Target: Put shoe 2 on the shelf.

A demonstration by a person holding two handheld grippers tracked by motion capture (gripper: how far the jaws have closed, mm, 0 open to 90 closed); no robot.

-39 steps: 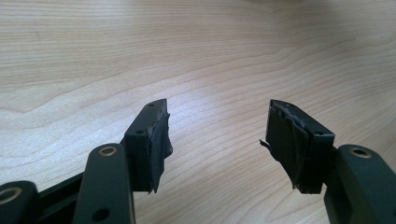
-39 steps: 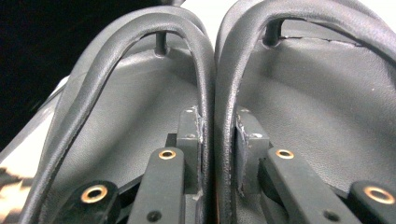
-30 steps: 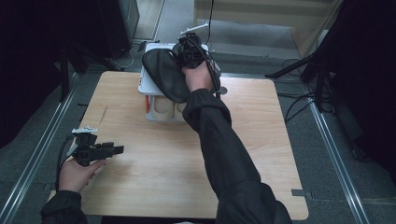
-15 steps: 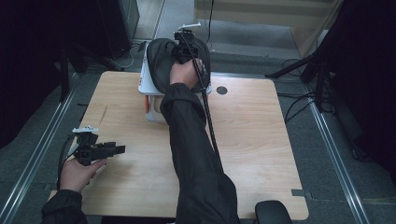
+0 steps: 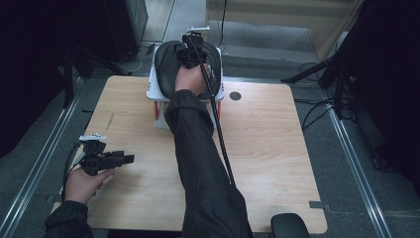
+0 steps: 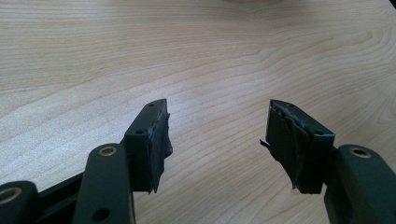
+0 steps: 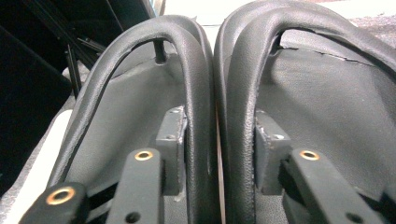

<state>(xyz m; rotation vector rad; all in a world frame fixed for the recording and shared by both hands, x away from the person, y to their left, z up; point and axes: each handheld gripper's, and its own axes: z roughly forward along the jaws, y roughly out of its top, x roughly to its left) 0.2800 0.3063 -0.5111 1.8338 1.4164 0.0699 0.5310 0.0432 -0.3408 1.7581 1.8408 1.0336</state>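
The wooden table point(image 5: 277, 148) is seen from above; its grain point(image 6: 196, 56) is viewed close along the left gripper.

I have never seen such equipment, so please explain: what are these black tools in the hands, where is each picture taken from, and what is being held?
A person stands at a wooden table with a hand-held two-jaw gripper in each hand. The high view looks down from above. Each of the other two pictures comes from a camera on one gripper, looking along its jaws. The left gripper is open, above bare wood, holding nothing. The right gripper reaches to the far edge and is closed on the inner sides of a pair of black shoes, pressed together. The shoes are above a white rack.
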